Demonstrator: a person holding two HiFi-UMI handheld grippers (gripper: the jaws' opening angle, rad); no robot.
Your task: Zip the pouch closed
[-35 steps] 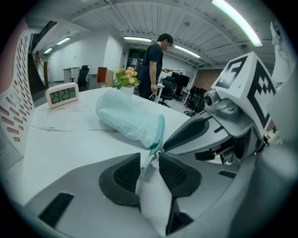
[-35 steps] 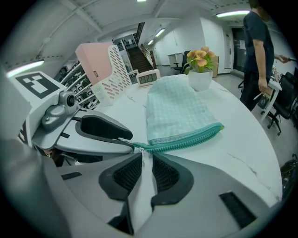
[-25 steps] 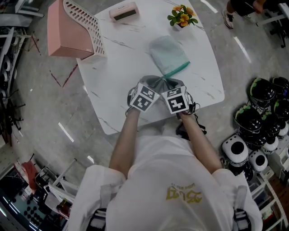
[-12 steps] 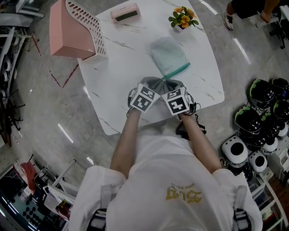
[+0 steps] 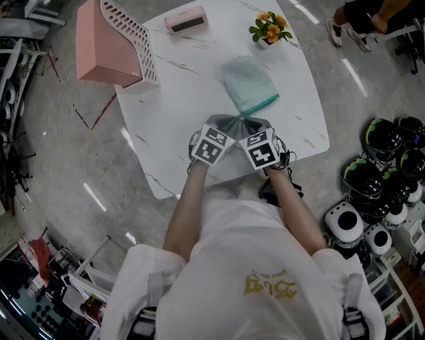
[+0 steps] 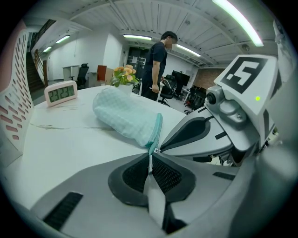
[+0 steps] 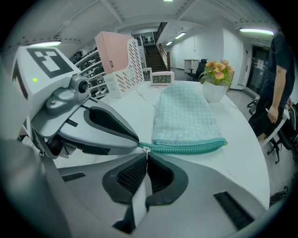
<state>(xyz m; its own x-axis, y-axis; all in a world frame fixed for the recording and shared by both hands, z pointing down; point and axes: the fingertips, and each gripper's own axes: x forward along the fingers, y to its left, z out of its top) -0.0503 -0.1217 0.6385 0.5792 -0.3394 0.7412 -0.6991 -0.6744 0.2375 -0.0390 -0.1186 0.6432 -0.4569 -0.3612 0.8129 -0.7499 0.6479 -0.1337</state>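
A mint-green checked pouch (image 5: 249, 83) lies on the white marble table (image 5: 172, 119), its teal zipper (image 5: 260, 104) along the near edge. Both grippers meet at the zipper's near-left end. My left gripper (image 6: 150, 162) is shut on the pouch's corner at the end of the zipper (image 6: 157, 130). My right gripper (image 7: 146, 160) is shut on the small silver zipper pull (image 7: 146, 149), right next to the left gripper's tips. From there the zipper (image 7: 191, 147) runs off to the right. The marker cubes hide the jaw tips in the head view.
A pink box with a white slotted rack (image 5: 109, 43) stands at the table's far left, a clock (image 5: 184, 18) and a flower pot (image 5: 269, 25) along the far edge. Helmets (image 5: 392, 159) sit on the floor at the right. A person (image 6: 158, 65) stands beyond the table.
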